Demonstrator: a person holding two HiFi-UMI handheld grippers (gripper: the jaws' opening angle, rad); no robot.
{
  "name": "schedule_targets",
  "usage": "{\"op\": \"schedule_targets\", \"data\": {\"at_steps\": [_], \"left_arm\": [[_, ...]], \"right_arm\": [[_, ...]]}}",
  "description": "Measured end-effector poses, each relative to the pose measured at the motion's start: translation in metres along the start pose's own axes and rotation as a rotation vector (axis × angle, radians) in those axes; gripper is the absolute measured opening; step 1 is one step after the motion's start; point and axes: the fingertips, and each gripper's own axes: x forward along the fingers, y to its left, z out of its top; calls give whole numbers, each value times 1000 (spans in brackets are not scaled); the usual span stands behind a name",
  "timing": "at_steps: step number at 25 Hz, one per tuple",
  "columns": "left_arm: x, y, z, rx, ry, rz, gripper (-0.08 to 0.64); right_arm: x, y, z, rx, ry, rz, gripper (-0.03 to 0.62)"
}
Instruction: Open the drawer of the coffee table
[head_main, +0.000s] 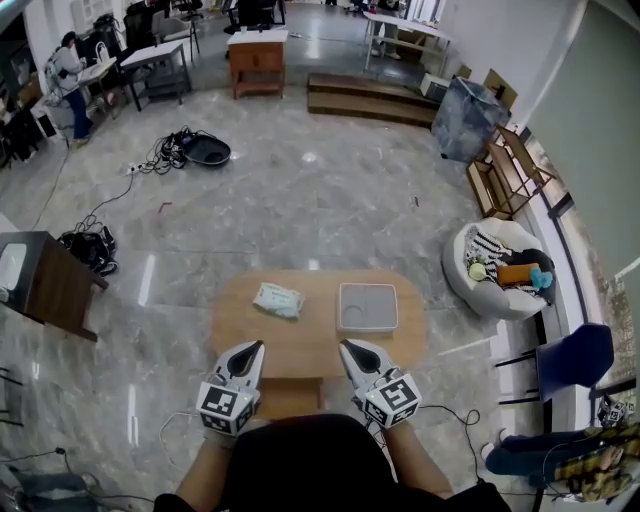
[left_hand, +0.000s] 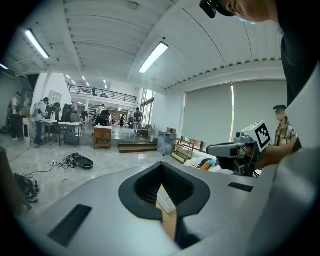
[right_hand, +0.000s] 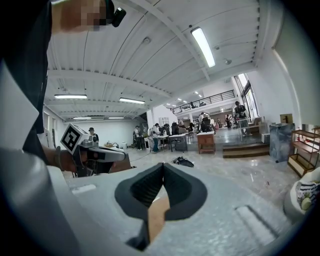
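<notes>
Toward table (head_main: 310, 345) right end, white tray (head_main: 367, 307), apparently empty; left of it, packet (head_main: 277, 299). Under near edge, drawer (head_main: 290, 397), partly hidden behind torso (head_main: 300, 460), hard to tell how far out. Left gripper (head_main: 257, 347) and right gripper (head_main: 344, 346) over near edge, flanking drawer, jaws fully closed on nothing

Packet (head_main: 277, 300) left of tray (head_main: 367, 307), both on coffee table (head_main: 300, 348)
</notes>
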Motion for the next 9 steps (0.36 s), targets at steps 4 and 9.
{"op": "schedule_targets", "data": {"at_steps": [4, 9], "left_arm": [[0, -1, 0, -1, 3, 3, 14], [2, 1, -1, 8, 3, 24, 14]], "right_arm": [[-2, -2, -2, 4, 1, 2, -2], [-2, -4, -7, 1, 6, 12, -2]]}}
